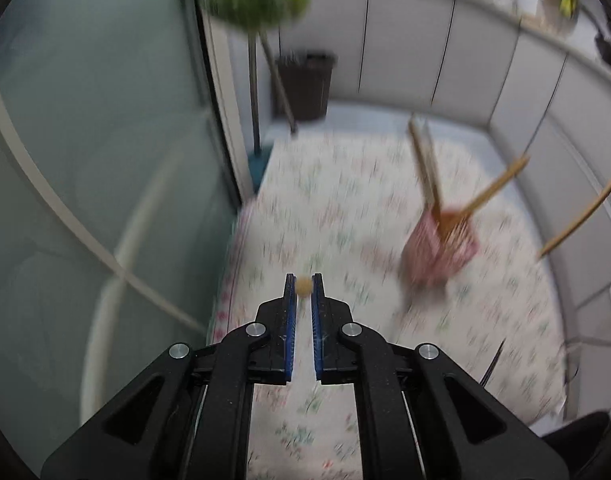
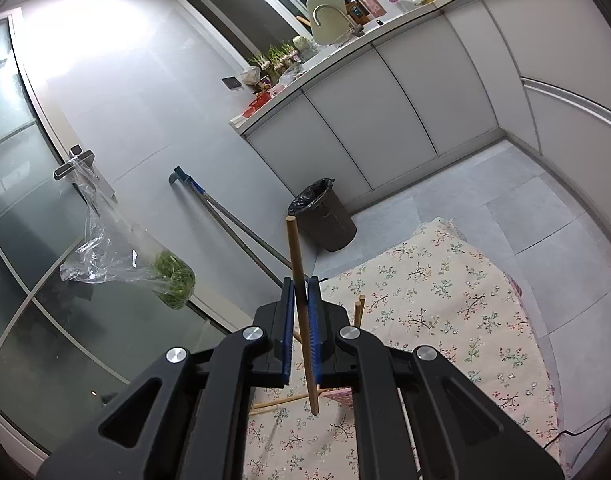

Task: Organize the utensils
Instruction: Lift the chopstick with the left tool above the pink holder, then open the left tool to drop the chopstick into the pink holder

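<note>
My left gripper (image 1: 304, 285) is shut on the round end of a wooden stick (image 1: 304, 286), held above the floral tablecloth (image 1: 337, 208). To the right a pink utensil holder (image 1: 439, 250) stands on the cloth with several wooden utensils (image 1: 425, 164) sticking out; the view is blurred. My right gripper (image 2: 300, 292) is shut on a wooden chopstick (image 2: 297, 264) that stands nearly upright between the pads. Below it in the right wrist view, part of the pink holder (image 2: 341, 394) and other wooden sticks (image 2: 359, 312) show behind the fingers.
A dark bin (image 2: 325, 220) stands on the tiled floor by white cabinets (image 2: 365, 120). Mop handles (image 2: 233, 216) lean on the wall. A plastic bag of greens (image 2: 169, 276) hangs from a glass door's handle. A black cable (image 1: 491, 364) lies at the cloth's right side.
</note>
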